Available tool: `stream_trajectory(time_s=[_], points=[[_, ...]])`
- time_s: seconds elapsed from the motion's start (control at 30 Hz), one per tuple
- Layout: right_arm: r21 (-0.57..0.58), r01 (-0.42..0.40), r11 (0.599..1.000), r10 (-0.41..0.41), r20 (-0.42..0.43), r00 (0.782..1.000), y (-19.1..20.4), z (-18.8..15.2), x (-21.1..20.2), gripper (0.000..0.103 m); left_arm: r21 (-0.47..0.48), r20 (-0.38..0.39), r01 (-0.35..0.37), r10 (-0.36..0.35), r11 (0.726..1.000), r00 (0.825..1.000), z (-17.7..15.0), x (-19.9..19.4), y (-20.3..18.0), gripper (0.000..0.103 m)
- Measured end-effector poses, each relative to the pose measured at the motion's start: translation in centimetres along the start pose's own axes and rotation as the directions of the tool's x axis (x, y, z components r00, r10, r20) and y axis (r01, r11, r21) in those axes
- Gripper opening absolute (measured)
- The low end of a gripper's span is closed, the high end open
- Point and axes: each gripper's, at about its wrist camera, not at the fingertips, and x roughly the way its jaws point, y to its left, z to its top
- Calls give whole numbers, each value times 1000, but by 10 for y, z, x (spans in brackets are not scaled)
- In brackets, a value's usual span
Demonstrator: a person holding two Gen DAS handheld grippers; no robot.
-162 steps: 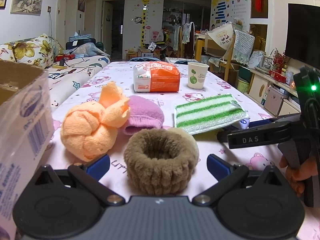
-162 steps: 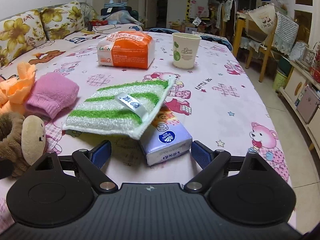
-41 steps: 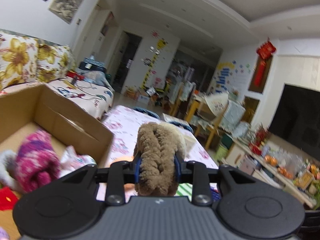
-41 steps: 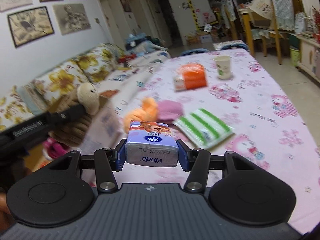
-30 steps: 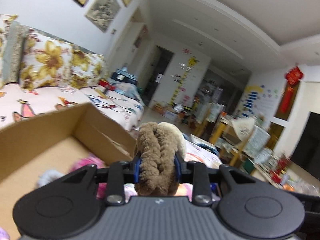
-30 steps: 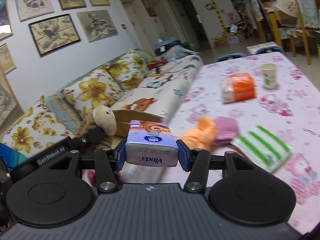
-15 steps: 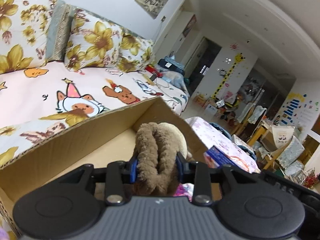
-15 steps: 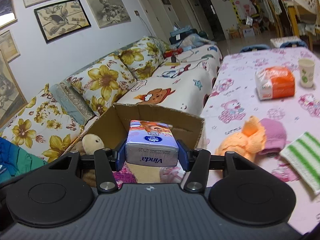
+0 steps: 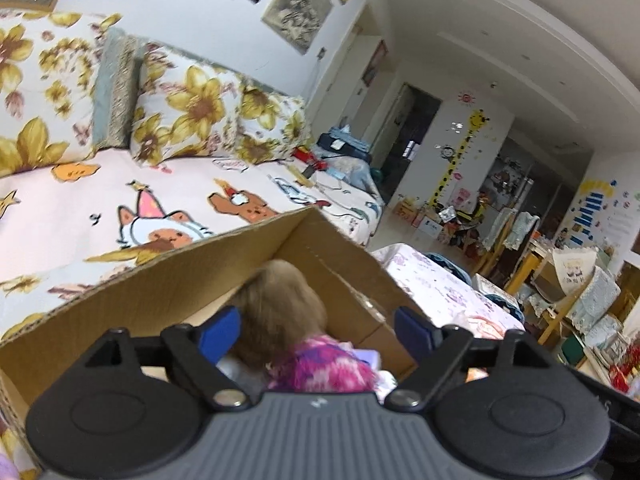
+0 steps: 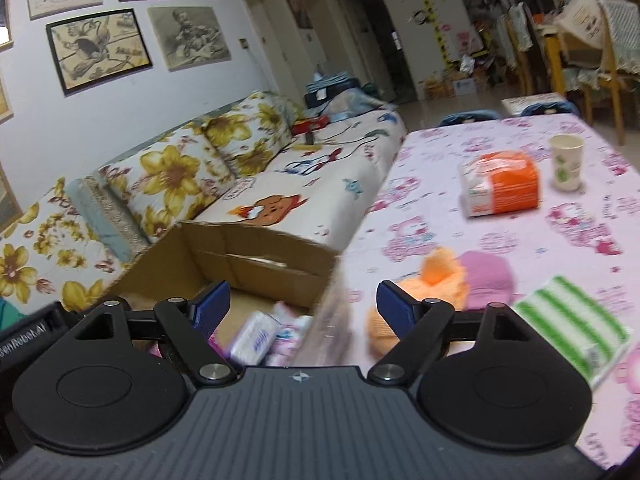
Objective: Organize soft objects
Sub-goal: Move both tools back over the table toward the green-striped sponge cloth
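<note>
Both grippers spread wide, holding nothing. Left gripper [image 9: 318, 330] over cardboard box [image 9: 132, 300]; brown plush [image 9: 280, 312] inside, beside pink knit [image 9: 320, 368]. Right gripper [image 10: 304, 302] at box edge; tissue pack [image 10: 256, 338] in box. Orange cloth [image 10: 424, 296], purple hat [image 10: 486, 280], striped sponge [image 10: 572, 328] on table [image 10: 440, 216].

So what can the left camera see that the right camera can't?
Only the left view shows the brown plush down in the box, with a pink fuzzy thing in front of it.

Only the right view shows the table with the orange ball, purple hat, striped cloth, orange pack and cup, plus a tissue pack in the box.

Both show the cardboard box, the flowery sofa, and jaws spread wide with nothing held.
</note>
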Motion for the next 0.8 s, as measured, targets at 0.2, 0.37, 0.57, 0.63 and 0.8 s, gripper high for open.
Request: stream_trajectory(time_s=[0.2, 0.37, 0.57, 0.63, 0.8], points=[[-44, 72, 996, -71, 16, 997, -16, -10, -17, 101, 70, 5, 36, -37, 997, 999, -5, -1, -15, 88], [-76, 95, 993, -93, 20, 995, -19, -18, -24, 103, 114, 0, 57, -57, 992, 998, -11, -2, -26, 89], [-138, 120, 983, -116, 37, 993, -19, -26, -40, 103, 173, -7, 75, -75, 982, 997, -20, -4, -40, 89], [-155, 129, 979, -124, 41, 991, -20, -28, -44, 103, 199, -9, 80, -80, 977, 997, -23, -5, -45, 89], [-174, 160, 972, -154, 47, 987, -29, -31, -53, 103, 242, -28, 102, -99, 965, 995, -32, -5, -58, 90]])
